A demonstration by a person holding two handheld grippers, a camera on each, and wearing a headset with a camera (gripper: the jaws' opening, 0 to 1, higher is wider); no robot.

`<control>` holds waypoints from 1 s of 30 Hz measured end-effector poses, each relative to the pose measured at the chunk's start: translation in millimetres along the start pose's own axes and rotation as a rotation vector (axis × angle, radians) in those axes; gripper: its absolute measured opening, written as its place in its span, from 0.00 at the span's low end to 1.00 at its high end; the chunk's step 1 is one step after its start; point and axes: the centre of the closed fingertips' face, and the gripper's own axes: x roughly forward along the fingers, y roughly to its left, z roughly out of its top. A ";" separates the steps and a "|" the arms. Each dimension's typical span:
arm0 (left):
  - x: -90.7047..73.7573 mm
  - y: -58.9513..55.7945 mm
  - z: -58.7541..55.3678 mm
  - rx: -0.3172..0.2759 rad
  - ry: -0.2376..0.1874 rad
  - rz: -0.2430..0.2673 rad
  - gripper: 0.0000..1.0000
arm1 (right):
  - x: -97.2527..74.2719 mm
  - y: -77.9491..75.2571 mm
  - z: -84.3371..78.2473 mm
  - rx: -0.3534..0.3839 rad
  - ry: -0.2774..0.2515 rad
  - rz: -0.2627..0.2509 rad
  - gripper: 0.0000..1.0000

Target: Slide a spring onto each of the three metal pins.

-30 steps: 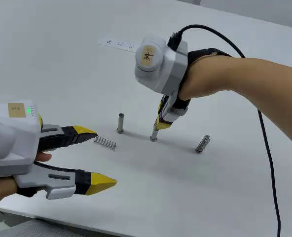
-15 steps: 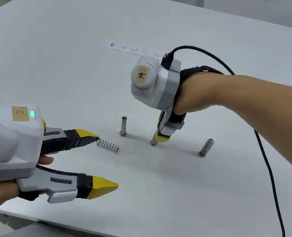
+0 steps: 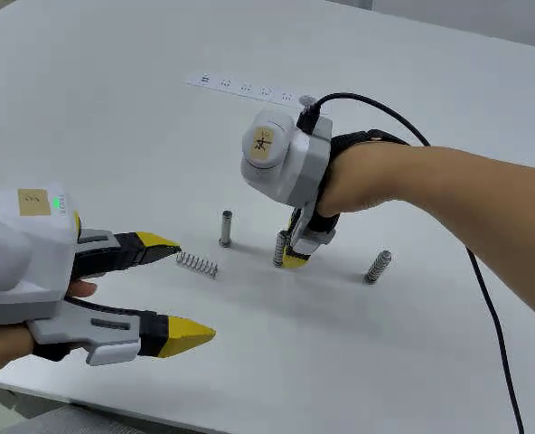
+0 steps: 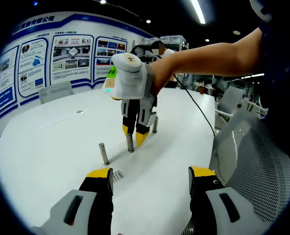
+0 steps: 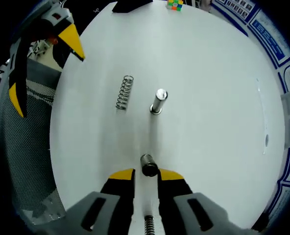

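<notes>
Right tool (image 3: 292, 258) dropped lower, jaws clamped on small steel coil spring (image 4: 130, 142) to push it down mid upright metal pin (image 5: 149, 166); left tool (image 3: 195, 289) gaped wide, holding nothing.

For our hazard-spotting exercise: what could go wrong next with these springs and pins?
1. The right claw grips a steel coil spring on the middle metal pin; pulling away askew might tip that pin.
2. A loose coil spring lies flat near the bare upright pin; the open left claw might roll it or knock the pin.

power strip (image 3: 245, 89) on white table (image 3: 96, 136)
</notes>
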 end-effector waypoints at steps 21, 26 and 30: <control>-5.2 7.3 -0.6 -0.003 -0.002 0.018 0.63 | -61.2 16.5 26.7 -0.025 -0.171 -0.074 0.23; -7.5 10.1 -3.2 -0.008 0.001 0.028 0.63 | -56.3 35.4 43.8 -0.046 -0.212 -0.038 0.22; -9.7 11.2 -4.3 -0.008 0.003 0.032 0.63 | -46.4 43.2 59.0 -0.033 -0.248 -0.006 0.21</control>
